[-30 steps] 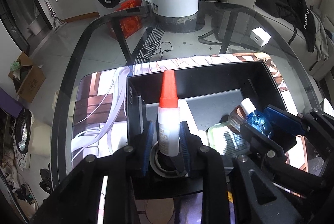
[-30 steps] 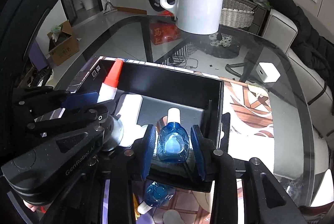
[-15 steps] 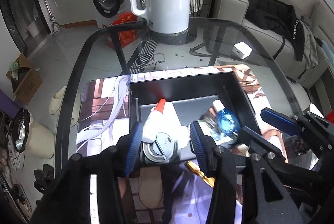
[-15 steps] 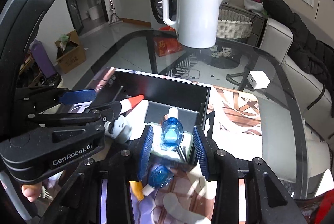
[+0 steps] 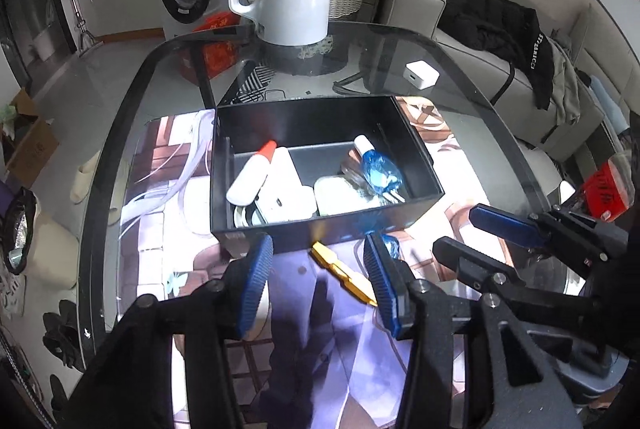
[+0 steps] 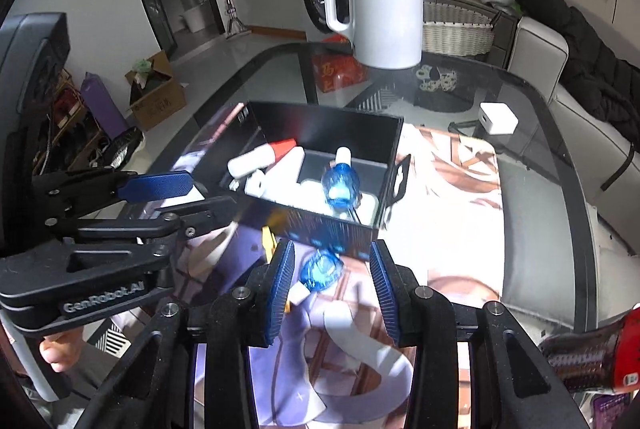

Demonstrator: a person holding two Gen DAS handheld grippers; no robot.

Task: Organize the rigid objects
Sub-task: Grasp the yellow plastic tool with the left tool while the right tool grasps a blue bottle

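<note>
Both my left tool (image 5: 318, 269) and my right tool (image 6: 330, 269) gape wide, gripping nothing. The red-capped white glue bottle (image 5: 251, 175) and the blue teardrop-shaped bottle (image 6: 339, 185) lie in the black rectangular box (image 5: 320, 229).

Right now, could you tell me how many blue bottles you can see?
2. One blue bottle lies inside the black box; the other blue bottle lies on the mat before it. More may be hidden.

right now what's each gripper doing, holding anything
Left gripper: open, holding nothing, over the mat in front of the box.
Right gripper: open, holding nothing; a blue bottle lies on the mat between its jaws.
</note>
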